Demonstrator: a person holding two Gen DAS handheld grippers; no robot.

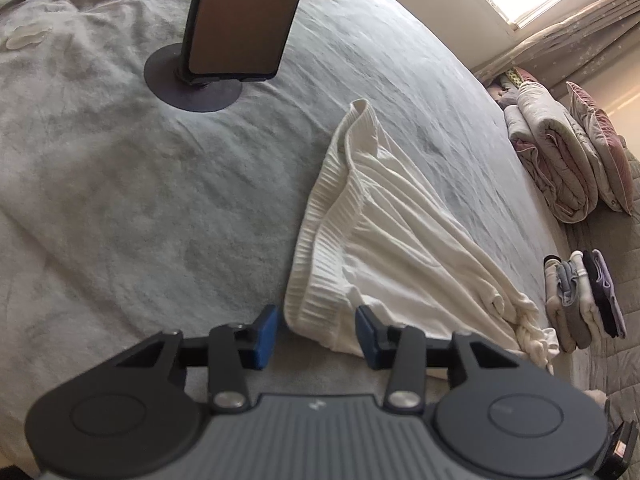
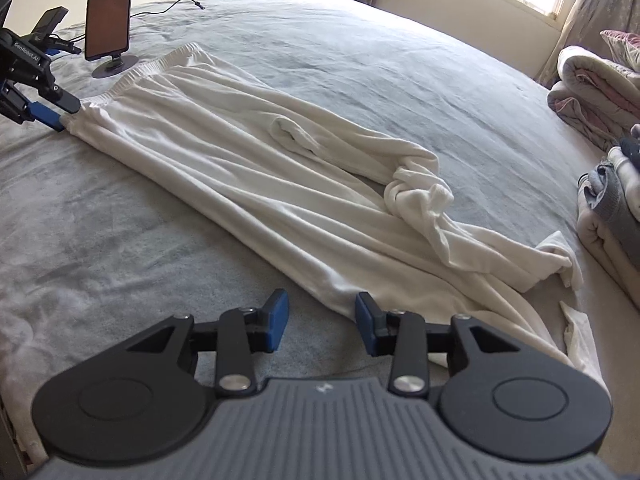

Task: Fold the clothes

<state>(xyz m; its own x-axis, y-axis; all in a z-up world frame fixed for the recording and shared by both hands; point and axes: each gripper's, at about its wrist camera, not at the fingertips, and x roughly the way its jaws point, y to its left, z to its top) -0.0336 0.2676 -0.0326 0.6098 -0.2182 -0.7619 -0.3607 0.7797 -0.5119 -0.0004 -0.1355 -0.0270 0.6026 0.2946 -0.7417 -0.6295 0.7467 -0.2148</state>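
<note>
White trousers (image 2: 248, 160) spread lengthwise on bed (image 2: 360, 52), unfolded, leg ends bunched and knotted; folded stack (image 1: 580, 300) at bed edge. Left tongs (image 2: 64, 120) at waistband corner, apparently pinching it. Right tongs (image 2: 322, 320) spread, near edge of leg between the tips.

White garment (image 2: 248, 184): plain white is being shown, ribbed at the waistband.
Bedspread (image 1: 120, 200): mottled pale grey is being shown.
Left gripper (image 1: 316, 336): black is being shown, with blue pads.
Right gripper (image 2: 322, 322): black with blue pads, above a ribbed grey body.
Phone (image 2: 108, 12): a dark screen is being displayed.
Curtain (image 1: 580, 36): beige with small white stars.
</note>
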